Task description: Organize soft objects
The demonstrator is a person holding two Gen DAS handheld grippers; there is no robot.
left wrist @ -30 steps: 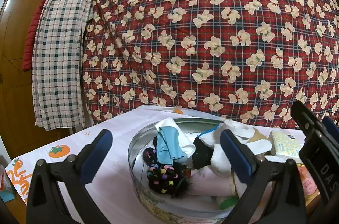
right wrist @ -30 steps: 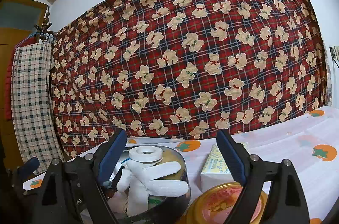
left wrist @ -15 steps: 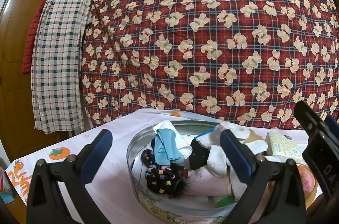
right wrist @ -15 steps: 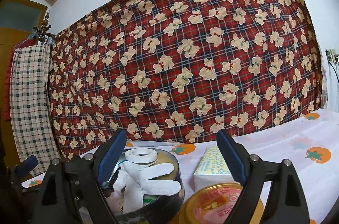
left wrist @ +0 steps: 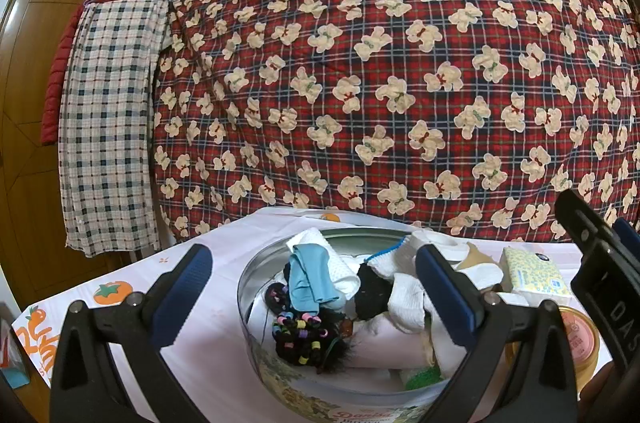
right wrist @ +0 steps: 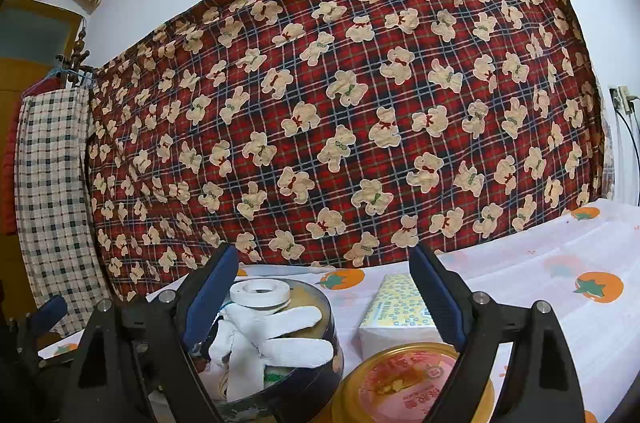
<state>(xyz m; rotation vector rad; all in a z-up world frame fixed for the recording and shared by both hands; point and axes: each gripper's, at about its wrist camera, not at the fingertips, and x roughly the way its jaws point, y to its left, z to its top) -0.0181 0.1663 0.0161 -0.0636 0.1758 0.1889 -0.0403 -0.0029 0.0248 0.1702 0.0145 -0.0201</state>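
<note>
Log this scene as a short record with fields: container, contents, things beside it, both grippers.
container: round tin on the tablecloth
contents: white gloves, blue cloth, black beaded hair tie, tape roll, piled loosely
beside tin: tissue pack, yellow lid
left gripper: open, empty, over the tin
right gripper: open, empty

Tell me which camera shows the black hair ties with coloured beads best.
The left wrist view. There the beaded hair ties lie in plain sight at the front of the round tin, just below a blue cloth. In the right wrist view, white gloves and the tin's wall hide them completely.
</note>
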